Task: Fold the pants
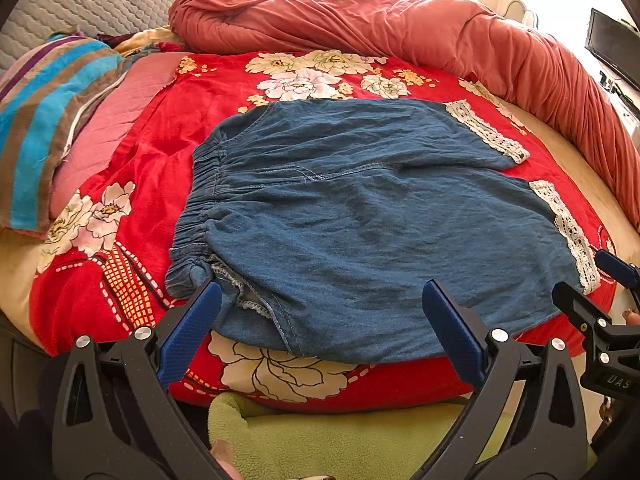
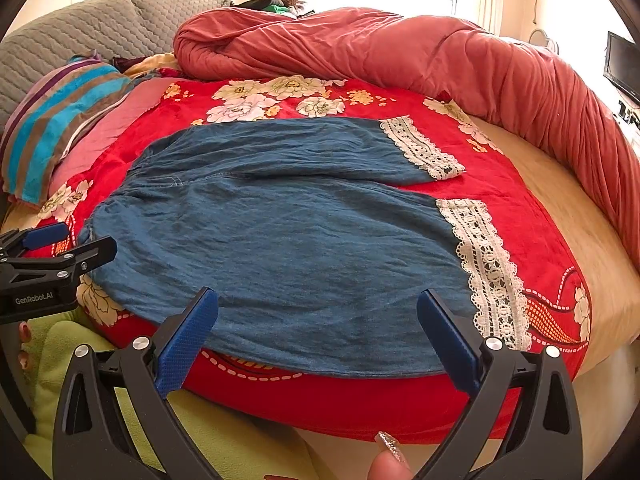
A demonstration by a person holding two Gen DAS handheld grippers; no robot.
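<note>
Blue denim pants (image 1: 352,220) with white lace hems (image 1: 568,232) lie flat on a red floral blanket (image 1: 152,152), waistband to the left, legs to the right. They also show in the right wrist view (image 2: 288,240), with lace hems (image 2: 492,272) at the right. My left gripper (image 1: 320,320) is open and empty, just above the near edge of the pants by the waistband corner. My right gripper (image 2: 318,328) is open and empty, above the near edge of the near leg. Each gripper shows at the edge of the other's view.
A rolled red-pink duvet (image 1: 400,24) runs along the far and right side of the bed. A striped towel (image 1: 44,120) and grey quilted headboard (image 1: 92,0) are at the left. A green fleece (image 1: 340,440) lies below the bed's near edge. A TV (image 1: 612,44) stands far right.
</note>
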